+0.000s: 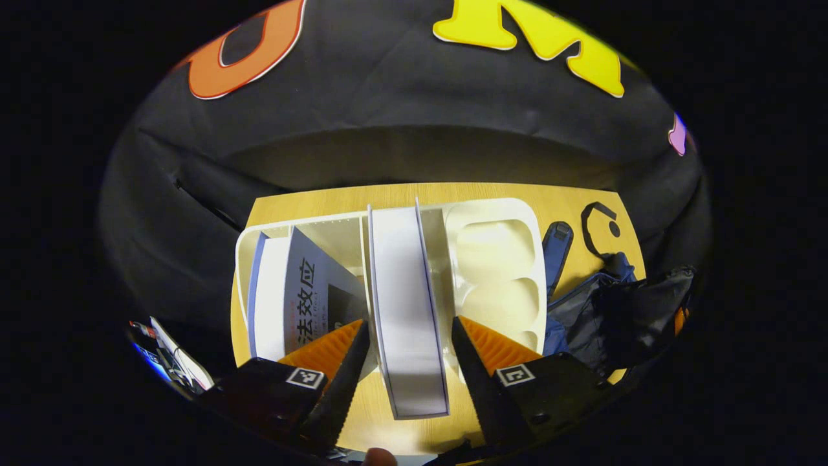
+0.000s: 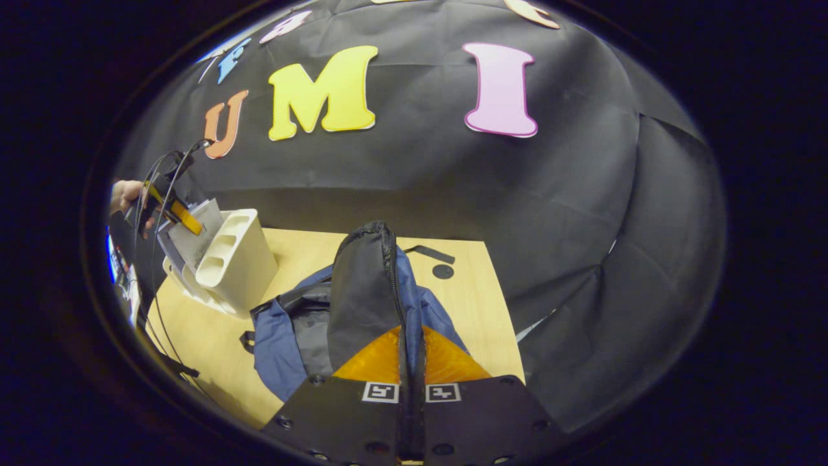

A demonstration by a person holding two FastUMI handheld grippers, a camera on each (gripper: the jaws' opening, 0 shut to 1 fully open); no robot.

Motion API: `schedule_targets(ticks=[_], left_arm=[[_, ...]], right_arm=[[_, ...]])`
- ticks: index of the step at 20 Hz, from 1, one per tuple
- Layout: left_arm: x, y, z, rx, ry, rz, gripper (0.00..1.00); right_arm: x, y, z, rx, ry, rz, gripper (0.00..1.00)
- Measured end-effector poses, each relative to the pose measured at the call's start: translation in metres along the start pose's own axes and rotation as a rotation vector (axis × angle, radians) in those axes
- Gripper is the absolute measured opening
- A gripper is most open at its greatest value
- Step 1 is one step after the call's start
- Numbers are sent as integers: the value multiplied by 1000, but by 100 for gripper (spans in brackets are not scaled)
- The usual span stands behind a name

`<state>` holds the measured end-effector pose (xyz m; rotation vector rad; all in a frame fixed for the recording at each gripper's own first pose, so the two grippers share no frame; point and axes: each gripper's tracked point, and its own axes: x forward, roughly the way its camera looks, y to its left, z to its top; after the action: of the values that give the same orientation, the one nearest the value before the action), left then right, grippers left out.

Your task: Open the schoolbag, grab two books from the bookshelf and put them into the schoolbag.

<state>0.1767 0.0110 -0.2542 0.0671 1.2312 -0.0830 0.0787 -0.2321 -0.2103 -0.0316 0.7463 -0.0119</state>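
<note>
1. Left gripper view, far left: book with a grey printed cover (image 1: 310, 291) leaning inside the cream bookshelf (image 1: 498, 213) on the wooden table (image 1: 310, 200).
2. Centre: left gripper (image 1: 410, 353) spread wide, its fingers on either side of a white book (image 1: 404, 304) standing page-edge up; contact with the book impossible to judge.
3. Right: navy schoolbag (image 1: 614, 310) just beside the bookshelf.
4. Right gripper view: a hand (image 2: 126, 193) at far left, holding the other gripper at the bookshelf (image 2: 239, 259).
5. Centre: right gripper (image 2: 410, 349) pinched closed on the schoolbag flap (image 2: 365, 291), lifted upright, zip along its edge.
</note>
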Motion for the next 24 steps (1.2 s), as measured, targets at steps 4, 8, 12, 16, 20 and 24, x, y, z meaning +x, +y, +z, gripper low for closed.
schedule_targets(ticks=[4, 8, 12, 16, 20, 24], left_arm=[[5, -6, -10, 0, 89, -5, 66], [10, -3, -24, -37, 181, -5, 50], [-4, -4, -34, -59, 215, -20, 45], [-53, 0, -44, -97, 164, -81, 43], [-125, 13, -49, -158, 60, -153, 46], [-179, 13, -68, -282, -20, -269, 42]], right_arm=[[-2, -1, -2, 17, -9, 7, 0], [-2, -1, -4, 41, -20, 7, 0], [-1, 3, -2, 48, -29, 5, 0], [-3, 7, -2, 49, -35, 1, 0], [-4, 12, -4, 53, -32, 2, 0], [-6, 18, -1, 56, -29, 4, 0]])
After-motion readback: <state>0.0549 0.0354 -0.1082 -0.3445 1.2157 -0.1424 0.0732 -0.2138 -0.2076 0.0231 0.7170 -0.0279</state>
